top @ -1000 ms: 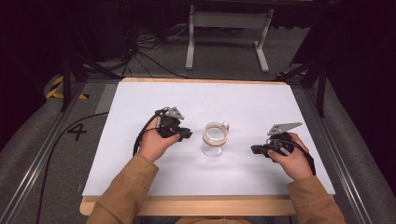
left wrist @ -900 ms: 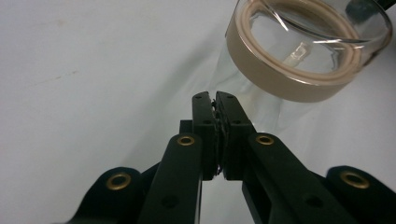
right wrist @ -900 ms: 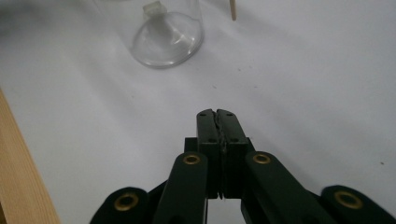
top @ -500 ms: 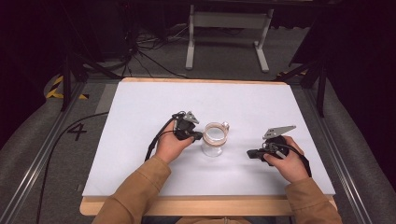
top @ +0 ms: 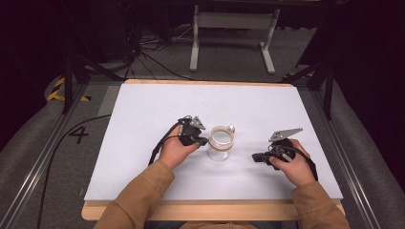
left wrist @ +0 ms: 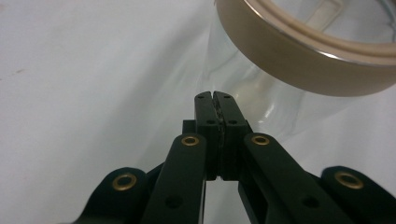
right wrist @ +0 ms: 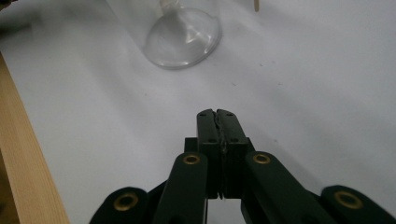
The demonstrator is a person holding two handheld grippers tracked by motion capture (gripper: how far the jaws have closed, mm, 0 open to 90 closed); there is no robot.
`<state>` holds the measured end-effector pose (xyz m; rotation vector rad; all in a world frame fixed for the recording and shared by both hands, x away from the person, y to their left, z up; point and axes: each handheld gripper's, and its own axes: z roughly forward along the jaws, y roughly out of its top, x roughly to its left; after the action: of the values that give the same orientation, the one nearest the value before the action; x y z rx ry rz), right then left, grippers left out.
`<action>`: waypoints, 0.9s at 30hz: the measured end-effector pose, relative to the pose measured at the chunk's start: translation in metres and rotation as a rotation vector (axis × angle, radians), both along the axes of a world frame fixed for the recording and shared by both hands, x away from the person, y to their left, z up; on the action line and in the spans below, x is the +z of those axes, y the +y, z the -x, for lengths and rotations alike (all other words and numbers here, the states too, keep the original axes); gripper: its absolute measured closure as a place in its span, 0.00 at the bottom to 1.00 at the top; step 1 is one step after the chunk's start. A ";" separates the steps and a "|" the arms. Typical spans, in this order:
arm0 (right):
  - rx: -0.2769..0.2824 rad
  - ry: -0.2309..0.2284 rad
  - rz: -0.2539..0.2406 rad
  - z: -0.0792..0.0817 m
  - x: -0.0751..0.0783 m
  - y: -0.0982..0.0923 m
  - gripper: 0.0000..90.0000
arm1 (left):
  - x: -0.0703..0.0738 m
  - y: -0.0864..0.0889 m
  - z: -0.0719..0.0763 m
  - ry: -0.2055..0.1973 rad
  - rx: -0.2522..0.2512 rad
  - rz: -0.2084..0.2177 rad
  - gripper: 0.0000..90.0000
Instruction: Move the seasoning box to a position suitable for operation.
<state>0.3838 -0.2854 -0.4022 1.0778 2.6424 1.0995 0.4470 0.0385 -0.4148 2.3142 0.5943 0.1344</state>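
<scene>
A clear glass jar [top: 220,144] with a tan rim stands upright at the middle of the white table [top: 143,114]. My left gripper [top: 202,141] sits just left of the jar, its tip at or very near the glass, jaws pressed together with nothing between them. In the left gripper view the jar [left wrist: 299,51] looms right ahead of the shut left gripper [left wrist: 215,96]. My right gripper [top: 255,157] rests to the jar's right, apart from it, pointing toward it. In the right gripper view the right gripper [right wrist: 216,112] is shut and empty, with the jar's base [right wrist: 182,32] farther ahead.
The table's wooden front edge [top: 210,210] runs below my forearms and appears again as a wooden edge [right wrist: 23,154] at the left of the right gripper view. Beyond the table's far side stands a metal stand [top: 229,28], with cables on the floor [top: 138,47].
My left gripper has moved right, from a hand's width off up to the jar's side. My right gripper has shifted a little toward the jar and the front edge.
</scene>
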 end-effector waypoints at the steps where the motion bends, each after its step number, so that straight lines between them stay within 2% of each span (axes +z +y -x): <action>1: 0.001 -0.001 0.001 0.000 0.000 0.000 1.00 | 0.000 0.000 0.000 0.000 0.000 0.000 1.00; 2: 0.001 -0.002 0.001 0.000 0.000 0.000 1.00 | 0.000 -0.002 0.002 0.003 0.003 0.005 1.00; 3: 0.002 -0.002 0.000 0.000 0.000 0.000 1.00 | 0.001 -0.003 0.004 0.000 -0.024 -0.017 1.00; 5: 0.000 -0.004 -0.006 0.000 0.001 0.000 1.00 | 0.002 -0.006 0.008 0.004 -0.051 -0.031 0.99; 8: -0.001 -0.006 -0.006 0.000 0.001 0.000 1.00 | 0.003 -0.009 0.011 -0.002 -0.065 -0.033 0.99; 10: -0.002 -0.006 -0.010 0.000 0.002 0.000 1.00 | 0.004 -0.014 0.016 0.002 -0.083 -0.053 0.99; 13: -0.002 -0.008 -0.012 0.000 0.002 0.000 1.00 | 0.003 -0.016 0.018 -0.006 -0.094 -0.044 0.99; 15: -0.005 -0.010 -0.012 0.000 0.002 0.001 1.00 | 0.003 -0.018 0.019 -0.003 -0.103 -0.059 0.99; 20: -0.013 -0.023 -0.006 -0.001 0.002 0.000 1.00 | 0.003 -0.021 0.022 0.003 -0.114 -0.058 0.98; 23: -0.019 -0.030 -0.006 -0.001 0.001 0.000 1.00 | 0.002 -0.026 0.024 -0.002 -0.130 -0.049 0.98; 27: -0.034 -0.042 -0.002 -0.002 0.001 0.000 1.00 | 0.001 -0.034 0.029 0.016 -0.168 -0.035 0.96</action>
<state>0.3855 -0.2853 -0.4012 1.0834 2.5815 1.1068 0.4180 0.0045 -0.4142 2.3892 0.4062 0.0477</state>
